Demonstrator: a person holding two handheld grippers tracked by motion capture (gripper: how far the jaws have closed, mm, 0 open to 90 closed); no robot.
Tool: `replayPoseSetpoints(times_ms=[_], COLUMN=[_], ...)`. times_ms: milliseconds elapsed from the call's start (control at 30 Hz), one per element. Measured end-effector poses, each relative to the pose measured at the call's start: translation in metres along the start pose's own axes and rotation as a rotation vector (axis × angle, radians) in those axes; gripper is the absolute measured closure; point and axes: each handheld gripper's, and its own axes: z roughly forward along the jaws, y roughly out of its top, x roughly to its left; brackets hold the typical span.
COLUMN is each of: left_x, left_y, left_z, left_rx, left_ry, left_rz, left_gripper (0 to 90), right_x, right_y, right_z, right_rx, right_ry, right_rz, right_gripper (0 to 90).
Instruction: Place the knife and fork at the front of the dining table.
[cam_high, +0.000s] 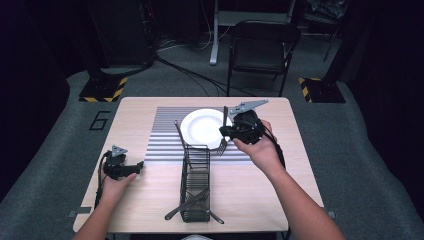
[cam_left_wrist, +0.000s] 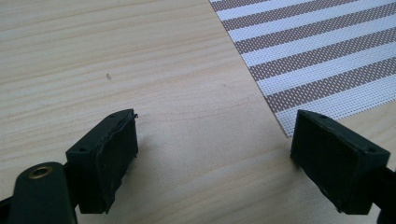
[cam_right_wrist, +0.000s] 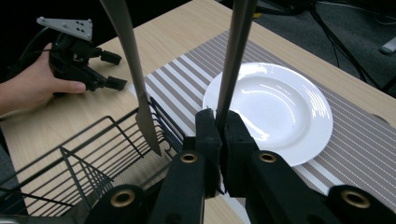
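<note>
on the counter (cam_high: 135, 200) the striped placemat (cam_high: 165, 135) is laid with the white plate (cam_high: 202, 127) on it, so we judge the setting begun. the wire basket (cam_high: 195, 190) still holds cutlery, including a knife (cam_right_wrist: 133, 74) standing at its far end, so more is left to place. our right gripper (cam_high: 231, 134) has its jaws clamped on a fork (cam_high: 223, 132) held over the plate's right edge, not yet set down. our left gripper (cam_high: 131, 169) rests with jaws wide and empty

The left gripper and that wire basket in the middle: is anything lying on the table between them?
No. In the high view, bare wood and the striped placemat's corner separate the left gripper from the wire basket.
</note>
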Motion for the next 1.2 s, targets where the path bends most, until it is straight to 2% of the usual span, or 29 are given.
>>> replayPoseSetpoints(times_ms=[433, 467, 733, 900, 967, 1033, 1067, 1133, 1200], left_x=[0.0, 0.0, 0.0, 0.0, 0.0, 0.0, 0.0, 0.0, 0.0], left_y=[0.0, 0.0, 0.0, 0.0, 0.0, 0.0, 0.0, 0.0, 0.0], left_z=[0.0, 0.0, 0.0, 0.0, 0.0, 0.0, 0.0, 0.0, 0.0], left_rx=[0.0, 0.0, 0.0, 0.0, -0.001, 0.0, -0.001, -0.001, -0.001], left_ry=[0.0, 0.0, 0.0, 0.0, 0.0, 0.0, 0.0, 0.0, 0.0], left_rz=[0.0, 0.0, 0.0, 0.0, 0.0, 0.0, 0.0, -0.001, -0.001], left_gripper=[14.4, 14.4, 14.4, 14.4, 14.4, 14.4, 14.4, 14.4, 14.4], right_x=[-0.026, -0.029, -0.042, -0.05, -0.052, -0.057, -0.057, -0.062, -0.065], right_y=[-0.024, -0.026, -0.036, -0.042, -0.044, -0.046, -0.047, -0.049, -0.051], right_z=[0.016, 0.018, 0.033, 0.041, 0.043, 0.046, 0.047, 0.049, 0.053], right_rx=[0.039, 0.042, 0.072, 0.085, 0.094, 0.097, 0.101, 0.111, 0.118], right_ry=[-0.039, -0.044, -0.076, -0.104, -0.111, -0.116, -0.121, -0.13, -0.138], right_rz=[0.061, 0.056, 0.09, 0.095, 0.114, 0.106, 0.123, 0.12, 0.139], right_gripper=[87.4, 87.3, 87.3, 87.3, 87.3, 87.3, 87.3, 87.3, 87.3])
